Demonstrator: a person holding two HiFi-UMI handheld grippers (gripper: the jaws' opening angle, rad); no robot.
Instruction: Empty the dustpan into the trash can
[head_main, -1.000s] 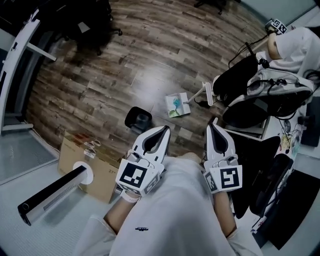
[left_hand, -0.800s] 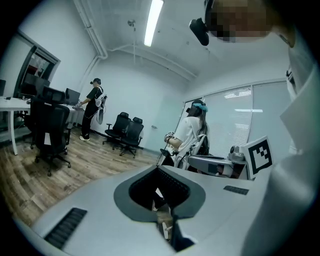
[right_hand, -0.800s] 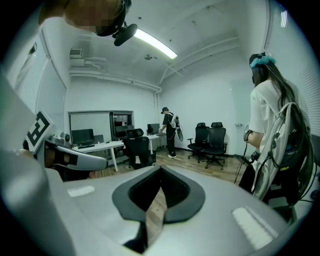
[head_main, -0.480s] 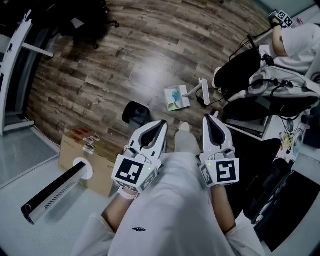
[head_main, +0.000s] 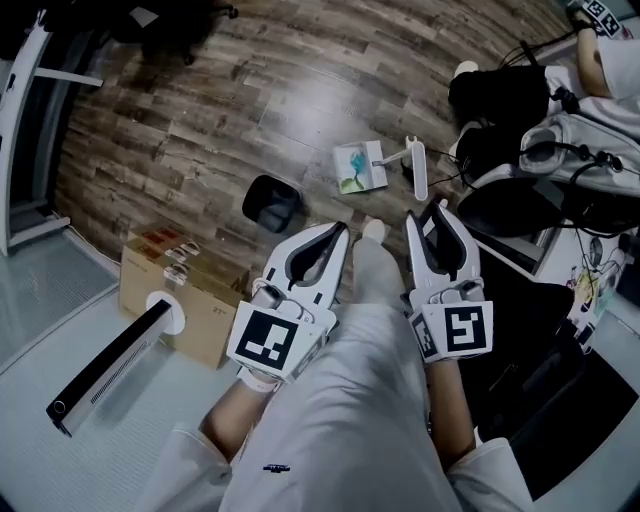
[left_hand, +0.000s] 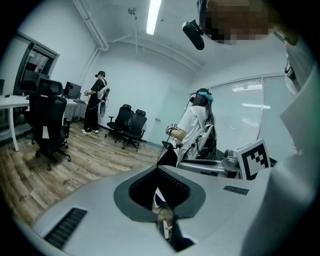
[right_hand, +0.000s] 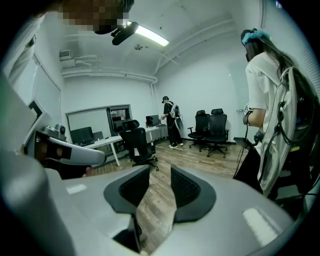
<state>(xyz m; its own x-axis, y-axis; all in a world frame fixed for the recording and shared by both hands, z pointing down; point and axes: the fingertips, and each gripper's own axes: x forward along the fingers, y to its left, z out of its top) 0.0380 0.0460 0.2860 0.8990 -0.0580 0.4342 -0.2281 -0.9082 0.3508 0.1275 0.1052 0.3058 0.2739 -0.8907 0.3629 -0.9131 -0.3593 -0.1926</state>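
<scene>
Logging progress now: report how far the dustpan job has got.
Done: nothing. The dustpan, something green on it, lies on the floor apart from the trash can. In hand: nothing; left gripper shut, empty, right gripper's jaws opening on air. Left: grab the dustpan, tip it into the can.

The room has a brown wooden floor (head_main: 250, 100) that shines where the light hits it. The walls (left_hand: 145, 85) are white, and a long bright lamp (left_hand: 152, 15) runs along the ceiling. Black office chairs (left_hand: 47, 127) on wheels stand near a white desk (right_hand: 107, 141). A big window has white blinds (left_hand: 250, 115) over it. A cardboard box (head_main: 205, 325) sits on the floor.
</scene>
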